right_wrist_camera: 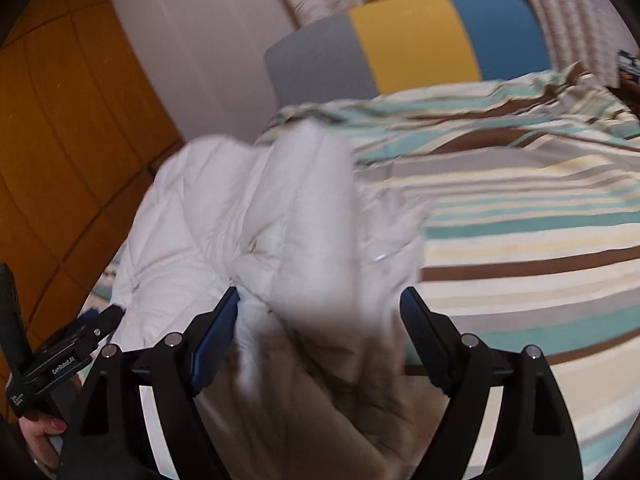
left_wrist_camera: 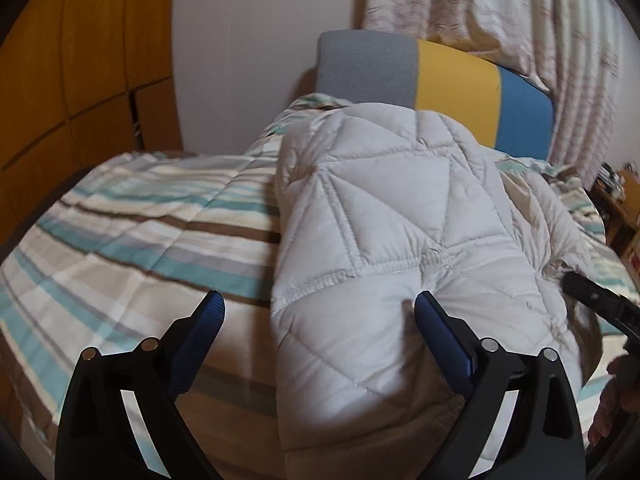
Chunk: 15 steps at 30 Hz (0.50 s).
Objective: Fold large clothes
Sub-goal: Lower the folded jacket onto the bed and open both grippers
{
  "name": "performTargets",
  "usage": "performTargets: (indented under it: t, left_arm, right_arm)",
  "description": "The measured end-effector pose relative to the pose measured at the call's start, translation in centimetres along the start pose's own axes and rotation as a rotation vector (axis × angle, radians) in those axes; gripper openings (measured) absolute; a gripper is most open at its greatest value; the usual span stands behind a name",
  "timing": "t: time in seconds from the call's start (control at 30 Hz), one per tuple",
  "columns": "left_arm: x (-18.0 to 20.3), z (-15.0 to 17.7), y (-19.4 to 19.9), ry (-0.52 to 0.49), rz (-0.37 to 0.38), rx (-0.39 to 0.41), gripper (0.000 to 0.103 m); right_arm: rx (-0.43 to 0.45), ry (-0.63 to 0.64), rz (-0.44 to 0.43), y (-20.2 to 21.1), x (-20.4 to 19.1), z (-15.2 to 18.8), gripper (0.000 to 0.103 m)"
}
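Observation:
A pale grey quilted puffer jacket [left_wrist_camera: 400, 208] lies bunched lengthwise on a striped bed cover [left_wrist_camera: 140, 220]. My left gripper [left_wrist_camera: 320, 298] is open wide over the jacket's near end, its right finger against the padding and its left finger over the bare cover. In the right wrist view the jacket [right_wrist_camera: 248, 216] is blurred, and its near folds lie loose between the wide jaws of my right gripper [right_wrist_camera: 320, 292]. The left fingertip [right_wrist_camera: 230, 300] touches the fabric; the right one stands clear. Each gripper's body shows at the edge of the other's view.
The bed cover [right_wrist_camera: 520, 208] spreads wide on both sides of the jacket. A grey, yellow and blue headboard [left_wrist_camera: 452, 76] stands at the far end, with curtains [left_wrist_camera: 500, 8] behind. An orange wooden wardrobe [left_wrist_camera: 80, 60] lines the left. A person's hand [right_wrist_camera: 40, 432] holds the left gripper's handle.

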<state>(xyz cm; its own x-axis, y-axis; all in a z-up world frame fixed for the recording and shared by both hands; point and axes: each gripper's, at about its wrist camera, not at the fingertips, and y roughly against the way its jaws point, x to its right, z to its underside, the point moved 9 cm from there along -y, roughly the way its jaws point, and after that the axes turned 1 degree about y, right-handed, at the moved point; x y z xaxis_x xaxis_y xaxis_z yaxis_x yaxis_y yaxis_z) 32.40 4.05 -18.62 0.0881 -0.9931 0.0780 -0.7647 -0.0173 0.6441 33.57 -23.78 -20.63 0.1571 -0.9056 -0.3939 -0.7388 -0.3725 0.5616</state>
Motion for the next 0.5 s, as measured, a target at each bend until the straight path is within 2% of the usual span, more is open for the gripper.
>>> performTargets:
  t: [0.1,0.2,0.3,0.37,0.5]
  left_arm:
    - [-0.5,-1.5,0.6,0.095,0.017,0.003,0.095]
    - [0.7,-4.0,0.4,0.109,0.026,0.020,0.095]
    - [3.1,-6.8,-0.7,0.020,-0.015,0.030,0.095]
    - [4.5,-7.9,-2.0,-0.042,-0.040,0.023,0.095]
    - [5.7,-8.0,-6.0,-0.136,-0.103,-0.042,0.095]
  right_arm:
    - [0.060,0.004,0.039,1.8,0.1,-1.9,0.080]
    - [0.099,0.049,0.056,2.2,-1.3,-4.5,0.074]
    - [0.100,0.114,0.087,0.8,-3.9,-6.9,0.063]
    - [0.057,0.168,0.129,-1.6,-5.1,-7.8,0.056]
    - [-0.055,0.208,0.212,-5.9,-4.4,-6.2,0.051]
